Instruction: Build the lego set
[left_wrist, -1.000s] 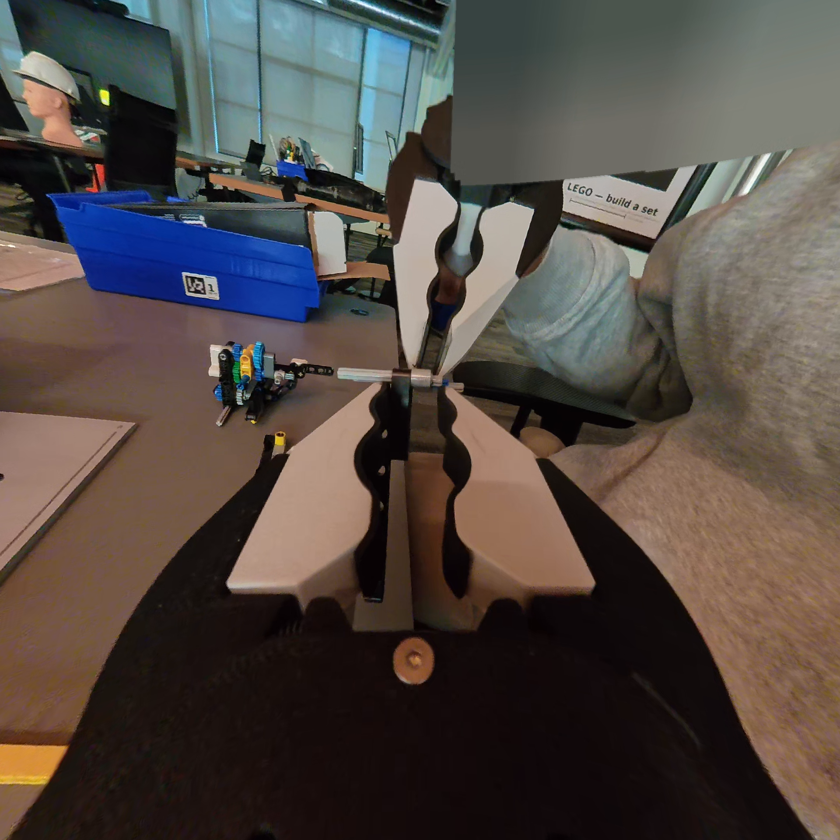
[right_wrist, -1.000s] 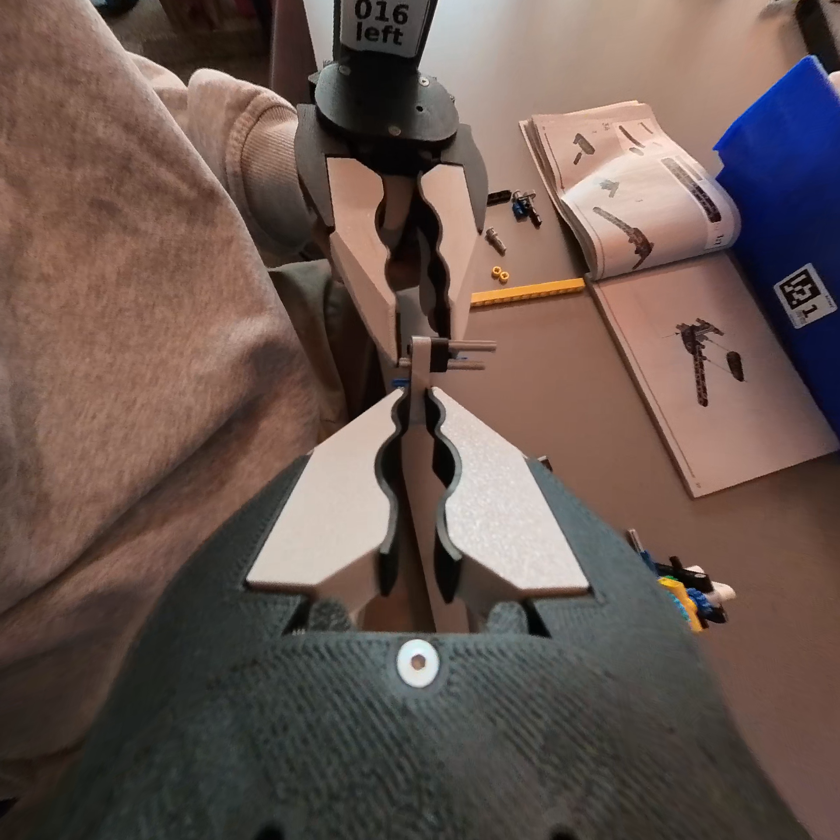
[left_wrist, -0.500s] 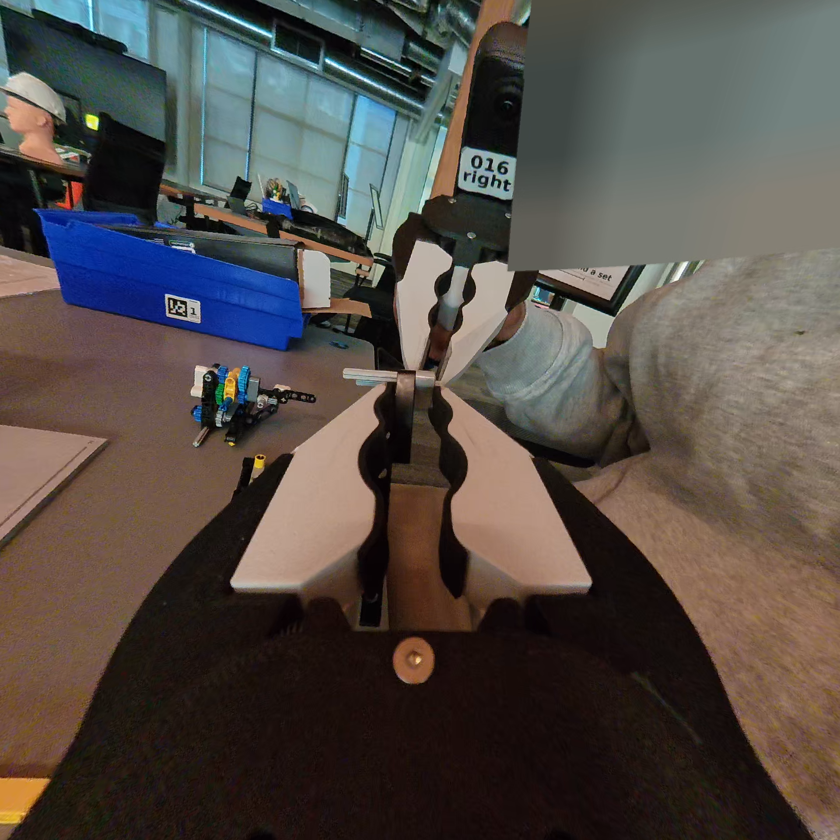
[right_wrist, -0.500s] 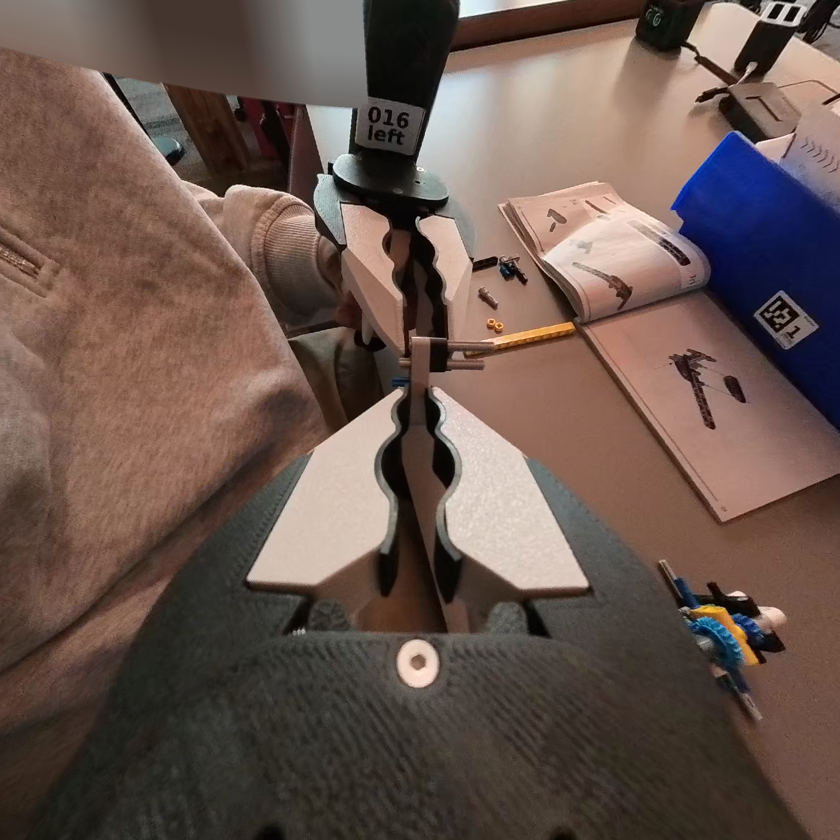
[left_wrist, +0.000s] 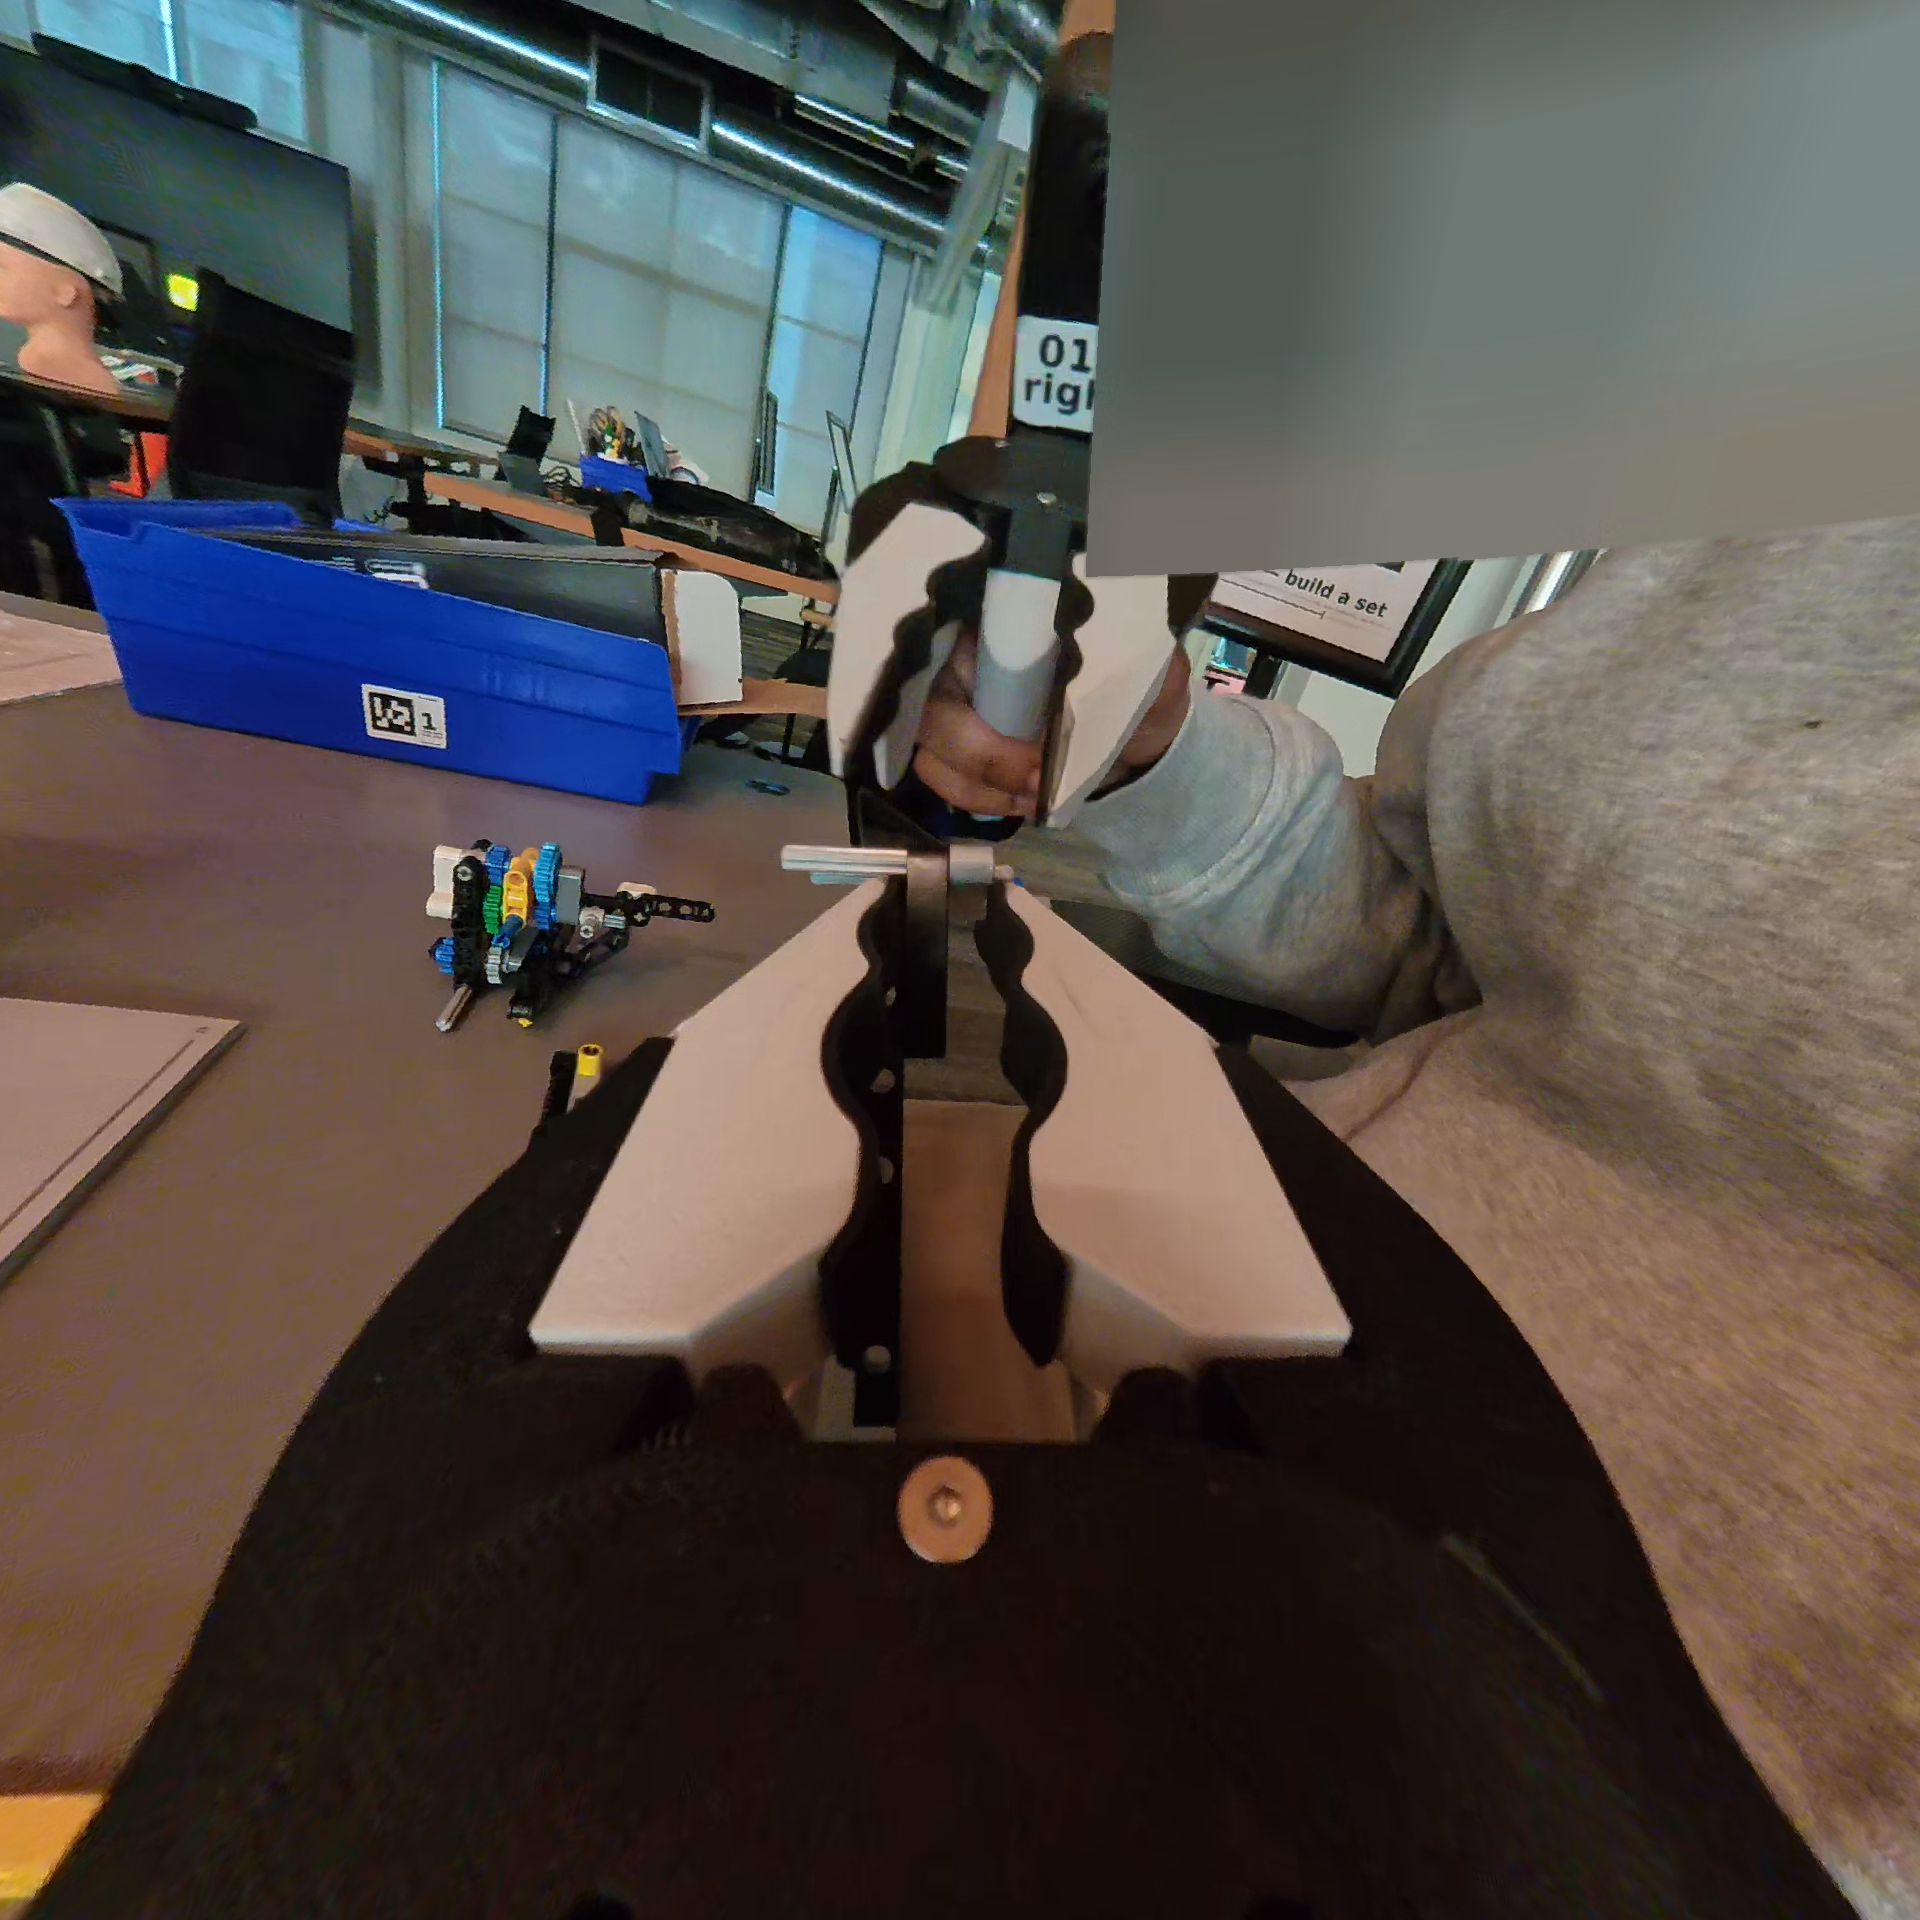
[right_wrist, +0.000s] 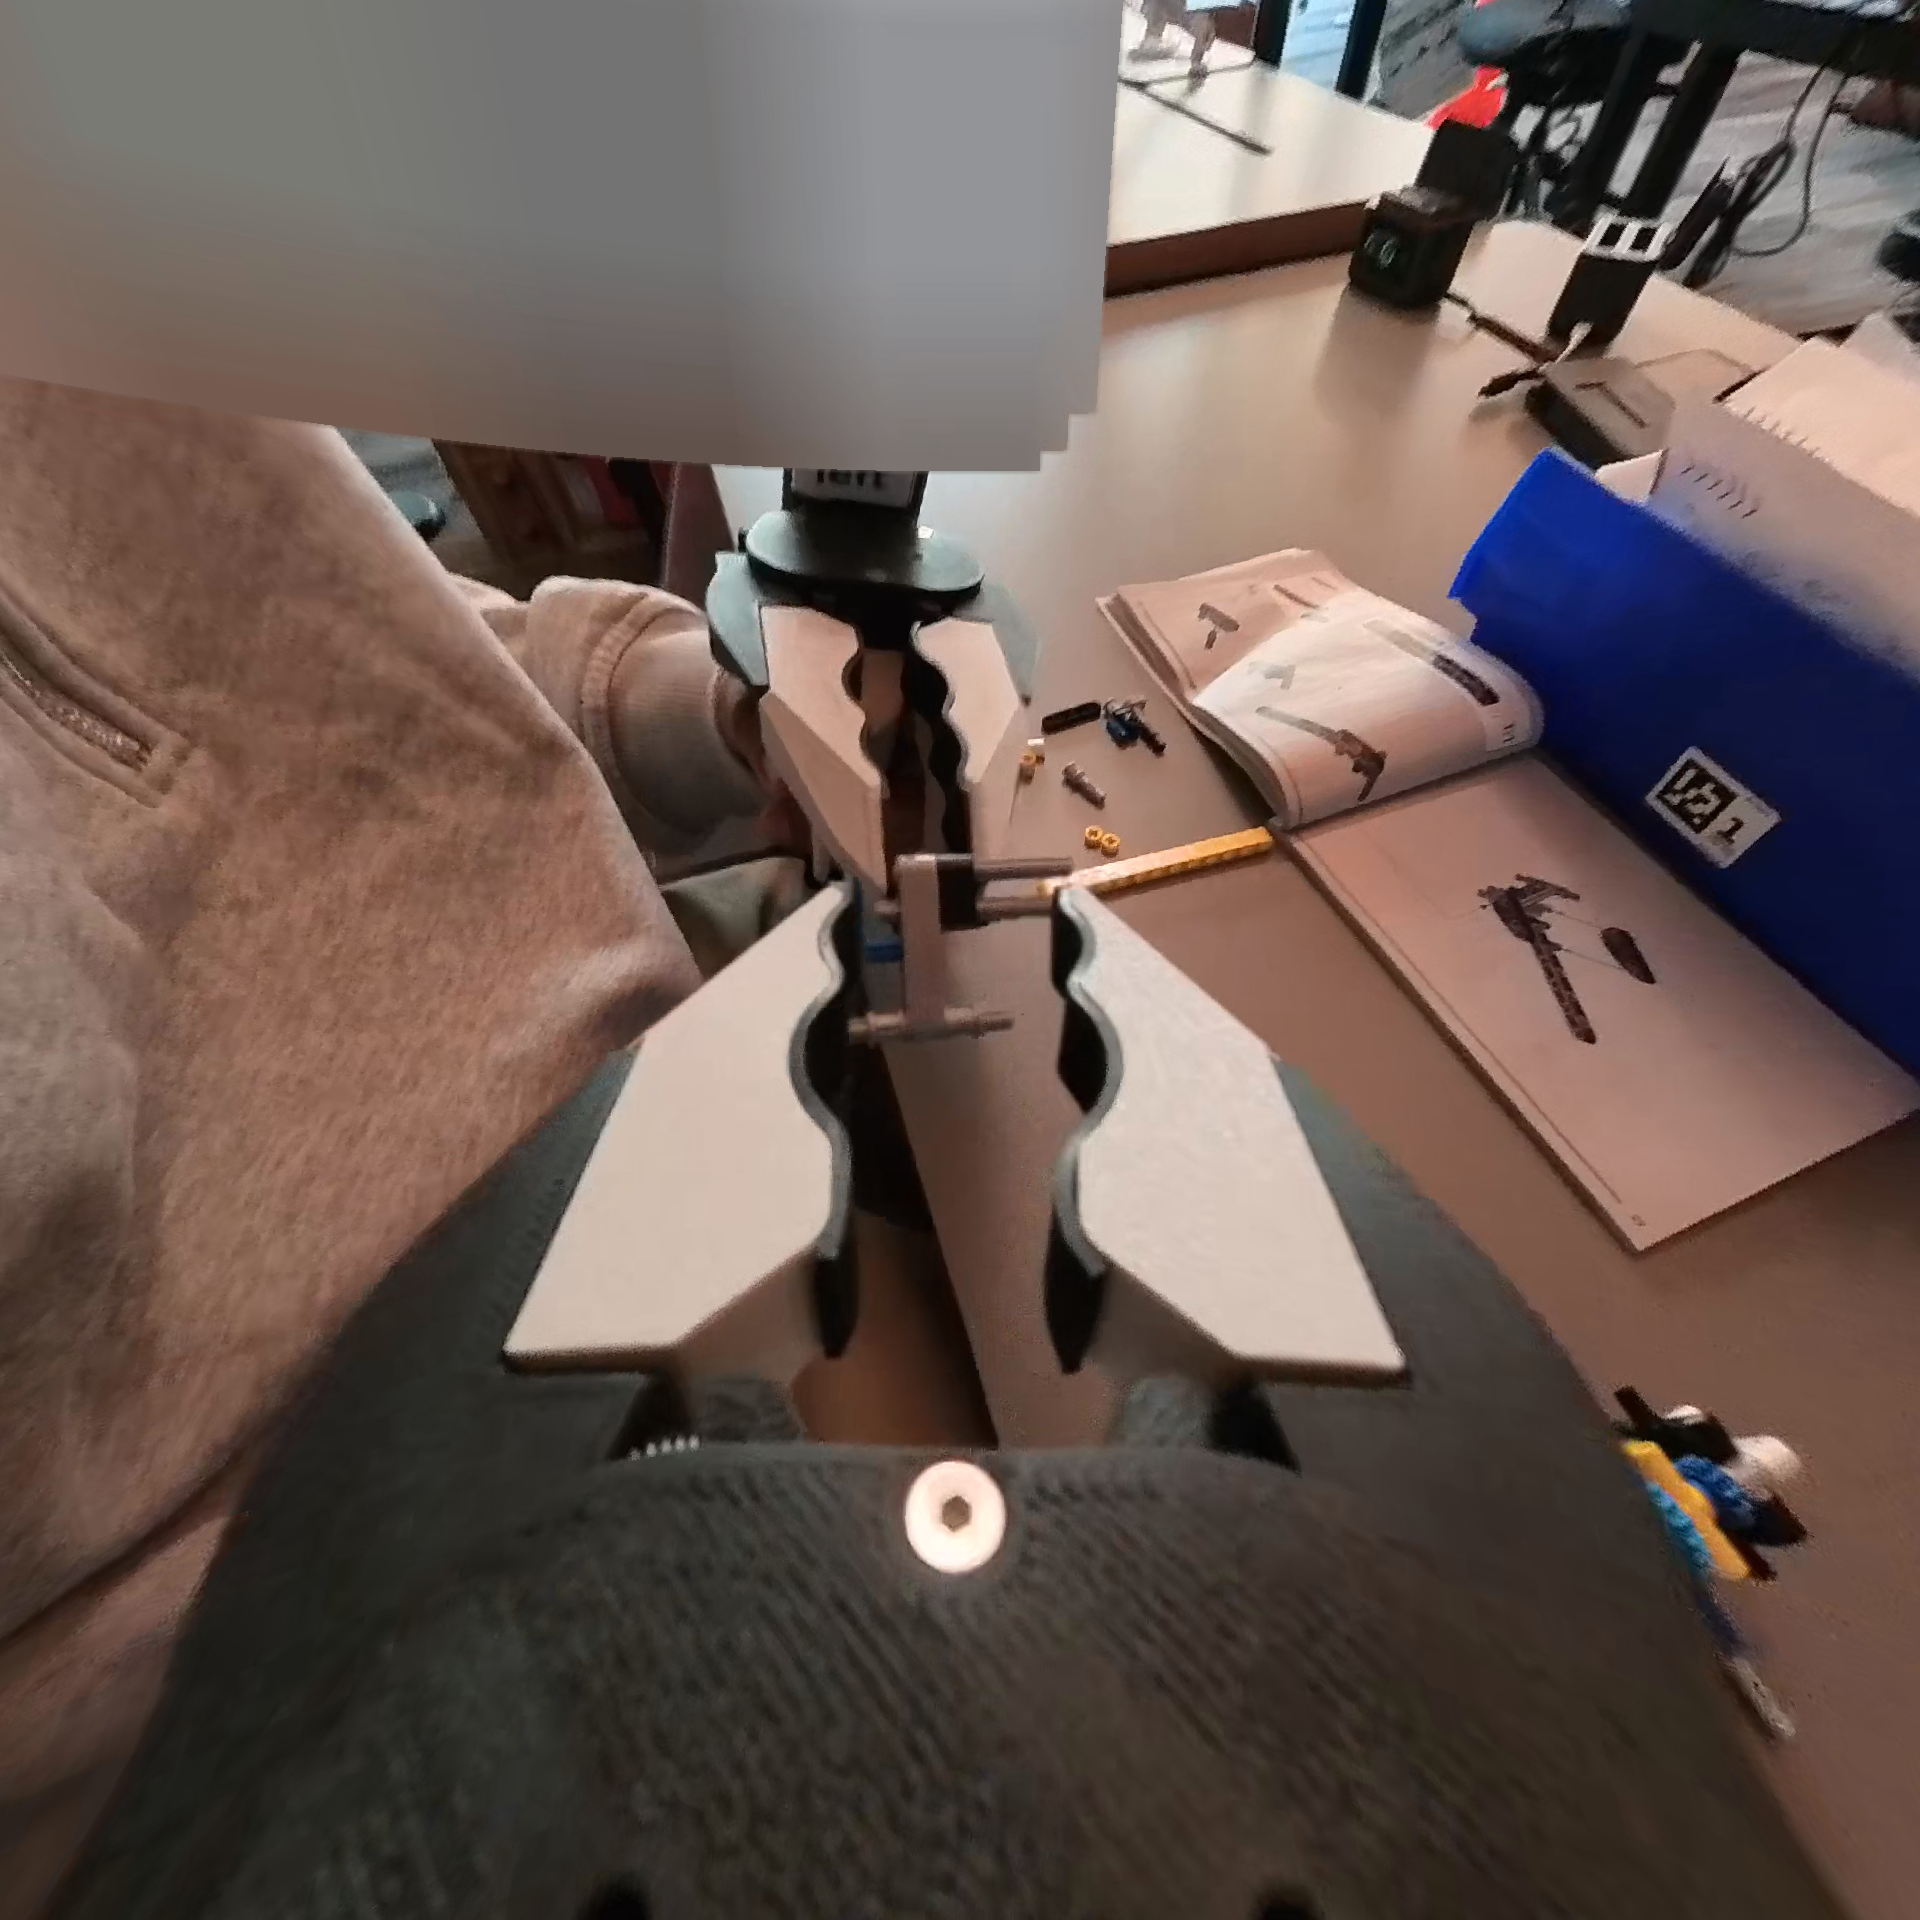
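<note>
My left gripper (left_wrist: 940, 894) is shut on a black beam (left_wrist: 920, 966) with grey axles (left_wrist: 842, 860) through its far end, held in the air in front of the person's body. In the right wrist view this piece is a grey beam (right_wrist: 923, 956) joined to the black one by axles. My right gripper (right_wrist: 956, 904) is open, its fingers (right_wrist: 1143, 1091) standing apart on either side of the piece. The left gripper (right_wrist: 920, 847) faces it from above. A small colourful built section (left_wrist: 520, 914) lies on the table.
A blue bin (left_wrist: 395, 644) stands at the back of the table. An open instruction booklet (right_wrist: 1320, 675) and a sheet (right_wrist: 1558, 987) lie beside it. A long yellow beam (right_wrist: 1164, 862) and several small loose parts (right_wrist: 1101, 727) lie near the booklet. A yellow-tipped pin (left_wrist: 582, 1060) is close by. The grippers are tip to tip, or close to it. Left tips and right tips are each some 20 centimeters from the small colourful built section (left_wrist: 520, 914).
My right gripper has opened and let go of the beam piece. My left gripper still holds it. Both views have tilted upward.
</note>
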